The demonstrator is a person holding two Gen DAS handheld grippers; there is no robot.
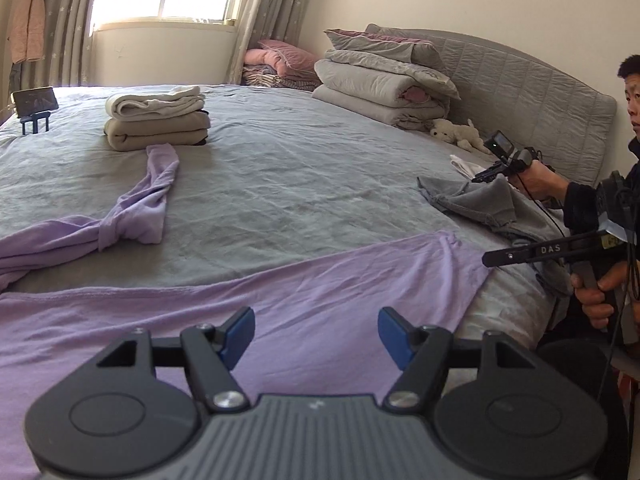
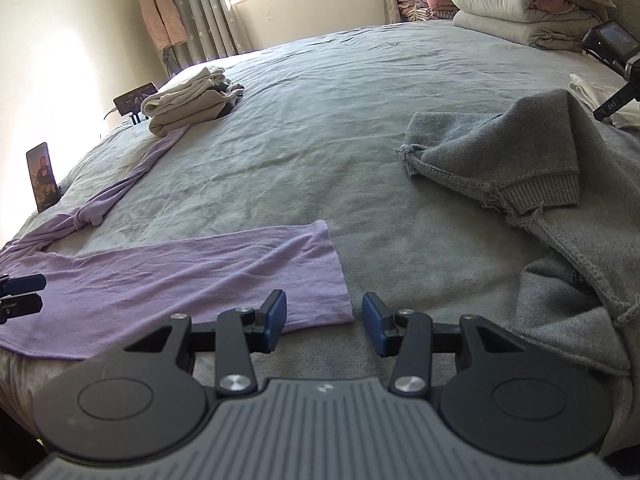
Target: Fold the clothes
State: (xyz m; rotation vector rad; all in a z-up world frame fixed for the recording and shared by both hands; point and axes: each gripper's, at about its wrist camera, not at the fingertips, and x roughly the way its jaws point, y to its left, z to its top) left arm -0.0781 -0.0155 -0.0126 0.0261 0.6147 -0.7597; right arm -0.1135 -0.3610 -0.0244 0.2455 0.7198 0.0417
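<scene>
Both my tongs, left (image 1: 316, 336) and right (image 2: 324, 322), gape empty above the purple shirt (image 2: 192, 280) at the bed's (image 2: 320, 120) near edge.

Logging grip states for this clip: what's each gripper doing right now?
Left gripper: open, nothing held, above the purple garment.
Right gripper: open, nothing held, by the garment's sleeve end.

Open bedsheet (image 2: 304, 128) between garments

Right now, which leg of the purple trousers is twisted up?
The far leg, knotted midway and reaching the folded stack. The near leg lies flat.
</scene>
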